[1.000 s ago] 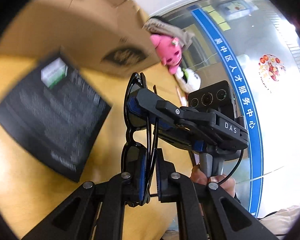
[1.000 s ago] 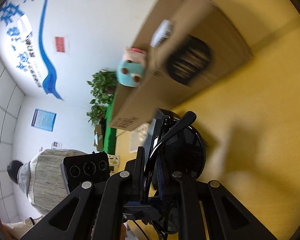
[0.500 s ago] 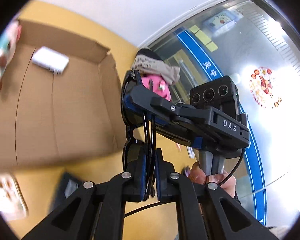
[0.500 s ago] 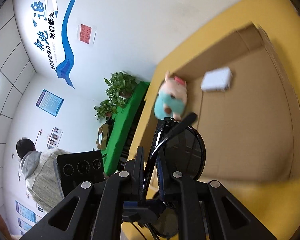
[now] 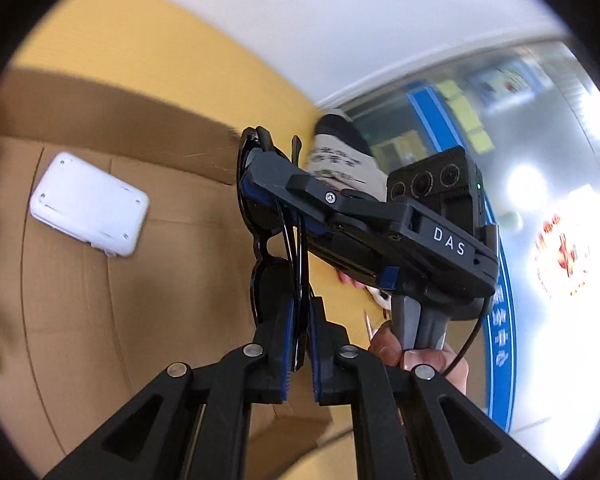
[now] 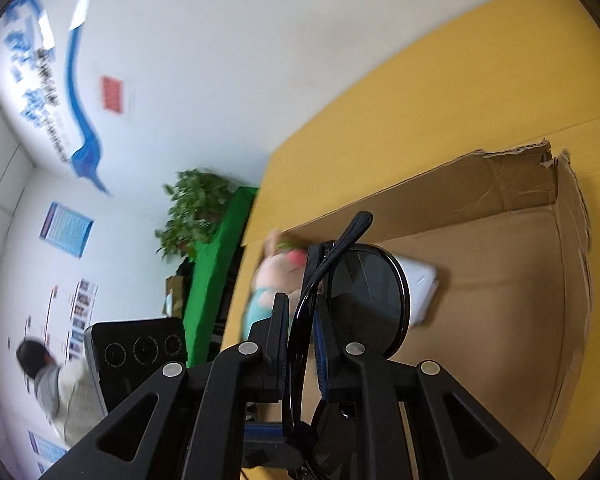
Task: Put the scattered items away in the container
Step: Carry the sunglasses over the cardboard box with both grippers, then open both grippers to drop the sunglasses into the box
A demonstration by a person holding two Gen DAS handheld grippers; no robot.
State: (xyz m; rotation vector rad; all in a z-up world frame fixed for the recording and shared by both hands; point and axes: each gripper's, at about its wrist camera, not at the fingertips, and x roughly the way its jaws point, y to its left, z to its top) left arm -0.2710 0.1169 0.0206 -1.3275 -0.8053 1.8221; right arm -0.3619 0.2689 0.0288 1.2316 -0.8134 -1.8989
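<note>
Above the open cardboard box (image 6: 500, 280), which stands on the yellow tabletop (image 6: 440, 100) near its far edge by the wall, both grippers share one pair of sunglasses (image 6: 364, 300). The left gripper (image 5: 299, 344) has its jaws clenched on the frame at one lens. The right gripper (image 6: 302, 328) has its jaws clenched on the frame at the other lens. The two-point hold probably serves to keep the light, thin frame from swinging or twisting during carriage over the box wall.

The sunglasses are black with round, dark-tinted lenses and slim temple arms. One temple tip projects upward past the right jaws. In the left wrist view the frame hangs edge-on, running from the left jaws up to the right gripper. No part of the sunglasses touches the box.

Already inside the box lie a flat white device (image 5: 88, 208) with rounded corners and a plush toy (image 6: 272, 288), blurred, in pink and teal. The white device rests on the box floor towards the far wall. Judged from position, the release into the box is not yet done.
</note>
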